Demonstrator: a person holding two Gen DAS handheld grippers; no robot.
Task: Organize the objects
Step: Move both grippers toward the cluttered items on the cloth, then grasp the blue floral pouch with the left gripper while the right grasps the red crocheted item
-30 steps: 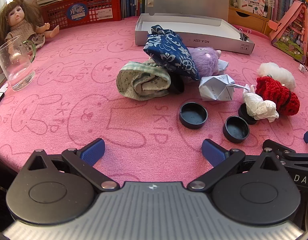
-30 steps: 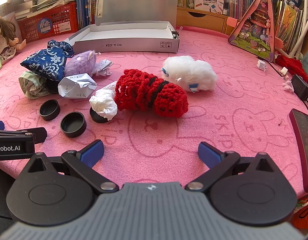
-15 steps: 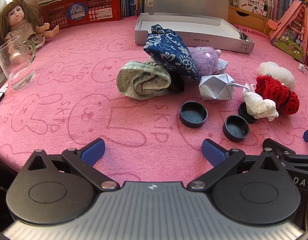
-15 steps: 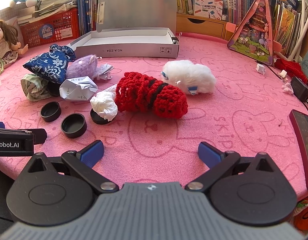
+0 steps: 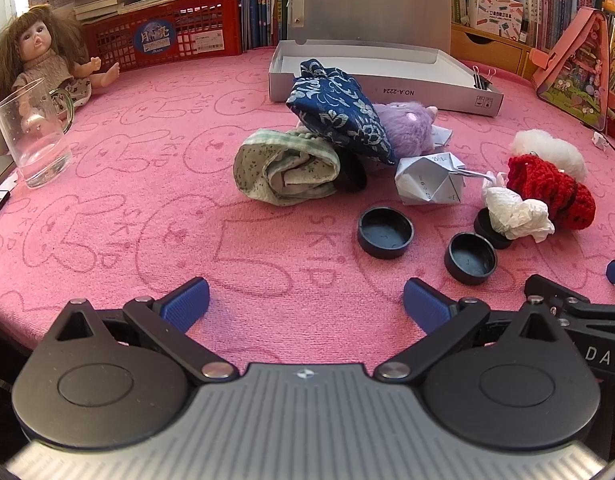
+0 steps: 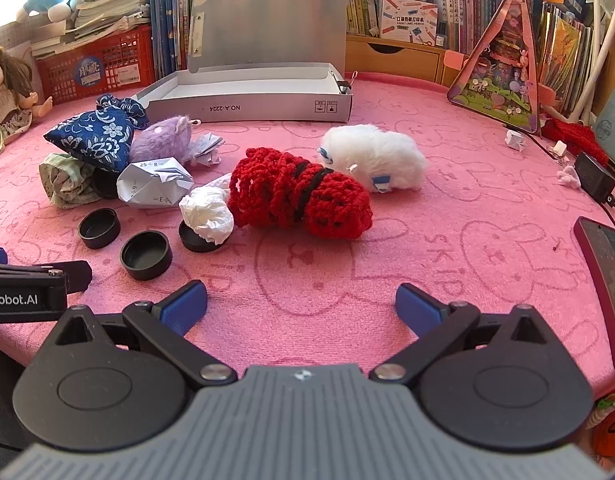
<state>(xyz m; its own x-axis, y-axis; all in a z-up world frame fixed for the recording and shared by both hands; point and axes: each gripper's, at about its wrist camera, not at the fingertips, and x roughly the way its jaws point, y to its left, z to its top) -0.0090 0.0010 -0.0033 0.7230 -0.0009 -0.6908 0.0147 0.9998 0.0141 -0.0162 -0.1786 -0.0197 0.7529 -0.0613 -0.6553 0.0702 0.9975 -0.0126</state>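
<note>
We see our left gripper (image 5: 306, 300) and right gripper (image 6: 301, 302) low over the near edge of the pink bench (image 6: 447, 208), both jaws wide apart holding nothing, red knit toy (image 6: 301, 200) in the middle touching white fluffy toy (image 6: 377, 158) behind it, blue flowered bag (image 5: 339, 110) on the left, three black caps (image 5: 385, 232) near us, open gray box (image 6: 251, 94) far back

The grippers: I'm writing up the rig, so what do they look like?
Both match: the left gripper and right gripper have blue ribbed finger pads on black linkage arms with silver pivot pins, round black housings and a ribbed grey body. White lettering, partly cut off, marks each one's side. No hands or sleeves show.
</note>
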